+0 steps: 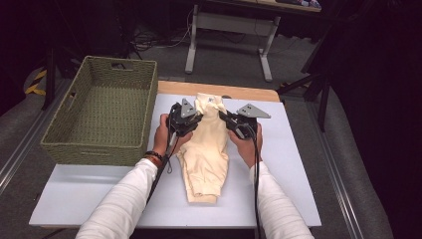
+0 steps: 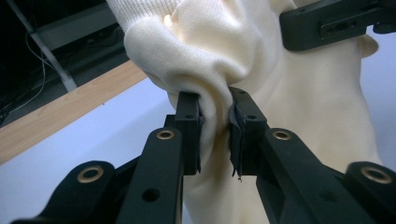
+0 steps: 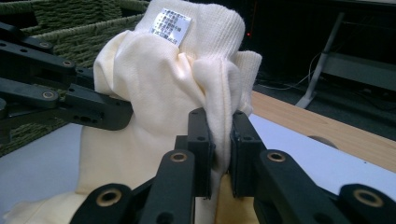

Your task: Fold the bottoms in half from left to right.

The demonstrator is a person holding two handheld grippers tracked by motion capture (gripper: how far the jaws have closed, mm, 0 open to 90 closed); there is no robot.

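Item 1: cream knit garment w/ ribbed band [image 1: 206,144], lying lengthwise on the white table [image 1: 293,169], centre; far end w/ ribbed band lifted off the surface and bunched. White sewn-in label [image 3: 170,26] on the inside of the band.

Item 2: left gripper [image 1: 191,119], black, grey three-cornered plate on top; jaws clamped on a fold of garment fabric at its left edge, cloth pinched between the pads [image 2: 236,126].

Item 3: right gripper [image 1: 228,121], same type; jaws clamped on a fold at the garment's right edge, just below the band.

Item 4: green woven rectangular basket [image 1: 144,119], on the table's left side, just beside the left hand [image 1: 164,134]. Nothing visible inside.

Item 5: wooden strip [image 1: 219,90] along the table's far edge.
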